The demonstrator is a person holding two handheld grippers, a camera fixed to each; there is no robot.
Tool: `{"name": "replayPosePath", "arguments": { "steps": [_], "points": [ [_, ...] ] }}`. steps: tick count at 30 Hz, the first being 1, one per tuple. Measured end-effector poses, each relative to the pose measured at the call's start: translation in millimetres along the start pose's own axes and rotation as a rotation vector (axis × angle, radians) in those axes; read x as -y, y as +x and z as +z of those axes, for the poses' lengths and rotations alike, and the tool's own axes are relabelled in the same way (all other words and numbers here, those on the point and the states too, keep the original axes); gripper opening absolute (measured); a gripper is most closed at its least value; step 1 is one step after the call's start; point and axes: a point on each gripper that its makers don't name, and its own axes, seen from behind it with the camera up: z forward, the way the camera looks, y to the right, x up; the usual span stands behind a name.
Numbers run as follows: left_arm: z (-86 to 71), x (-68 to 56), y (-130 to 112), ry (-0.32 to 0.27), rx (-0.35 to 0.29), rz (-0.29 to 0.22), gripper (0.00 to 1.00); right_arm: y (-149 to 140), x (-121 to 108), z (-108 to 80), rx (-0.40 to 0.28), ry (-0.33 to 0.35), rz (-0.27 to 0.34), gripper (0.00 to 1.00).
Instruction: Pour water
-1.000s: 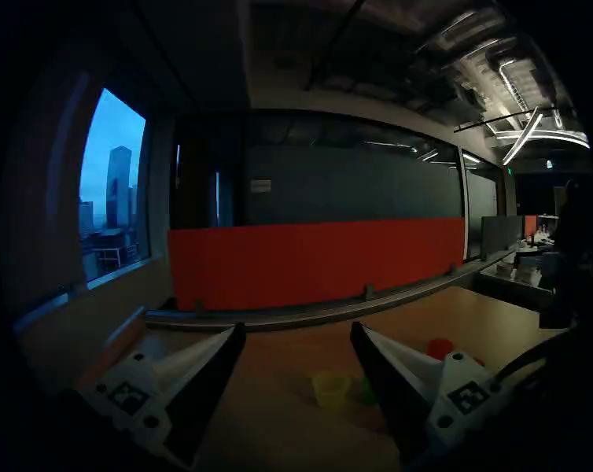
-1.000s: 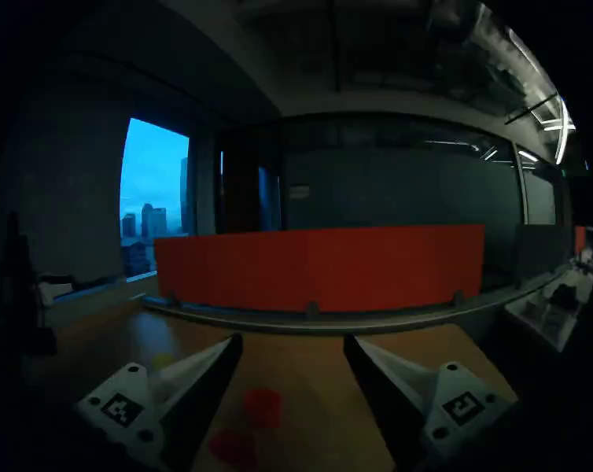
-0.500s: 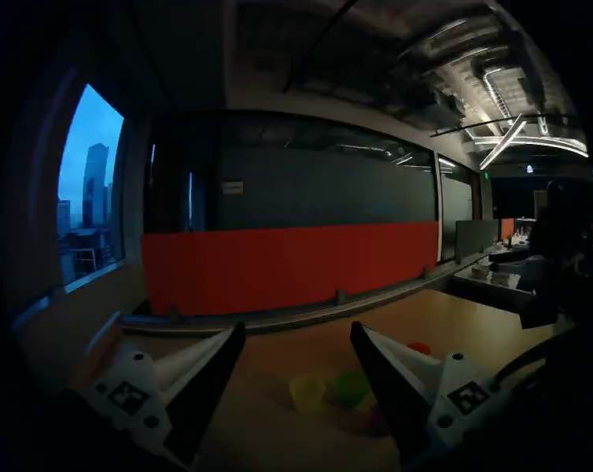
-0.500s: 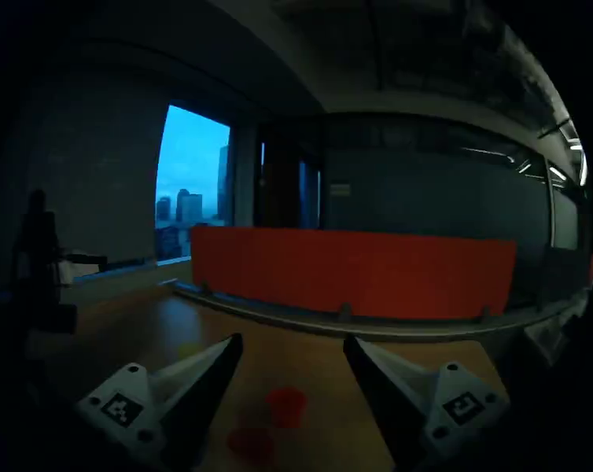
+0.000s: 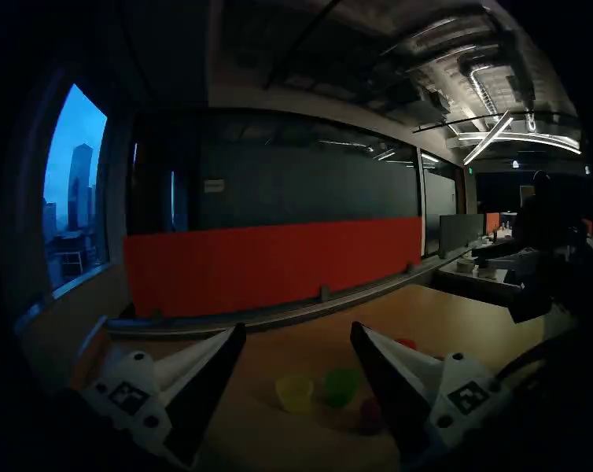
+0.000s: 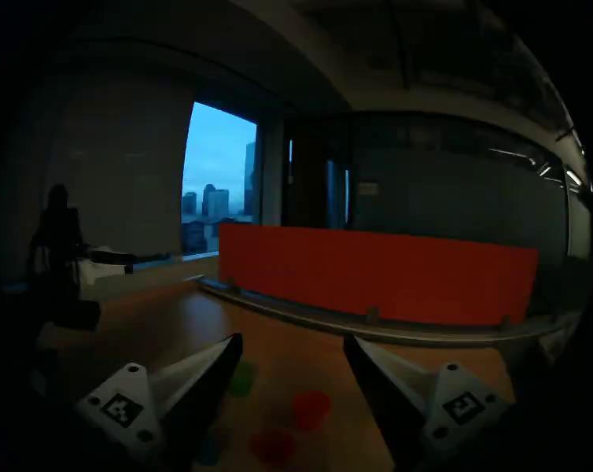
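In dim light, several small cups stand on a wooden desk [image 5: 454, 315]. The left gripper view has a yellow cup [image 5: 294, 393], a green cup [image 5: 341, 385], a dark red cup [image 5: 370, 411] and a red cup [image 5: 406, 344] partly behind the right finger. My left gripper [image 5: 296, 326] hangs open above and short of them, holding nothing. The right gripper view has a green cup [image 6: 241, 377], a red cup [image 6: 311, 407] and a second red cup [image 6: 271, 444] nearer. My right gripper [image 6: 291, 338] is open and empty, above the desk [image 6: 178, 322].
An orange partition [image 5: 273, 263] with a rail runs along the desk's far edge, also seen as the orange partition [image 6: 375, 271]. A window [image 6: 218, 189] is on the left wall. Dark equipment [image 6: 60, 259] stands at the left; more desks with clutter [image 5: 524, 267] are at the right.
The left gripper's view has swung right, so the cups and window slid left. The right gripper's view has swung left, bringing the green cup into sight. Both grippers stay open.
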Motion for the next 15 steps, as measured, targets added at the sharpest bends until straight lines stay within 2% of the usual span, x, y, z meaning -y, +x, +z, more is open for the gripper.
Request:
{"name": "replayPosePath", "arguments": {
  "steps": [8, 15],
  "points": [
    [6.4, -7.0, -6, -0.049, 0.016, -0.011, 0.99, 1, 13, 3.7, 0.003, 0.058, -0.003, 0.99],
    [10.0, -20.5, -9, -0.125, 0.023, 0.002, 0.99, -3, 23, 6.1, 0.024, 0.117, 0.001, 0.99]
  ]
}}
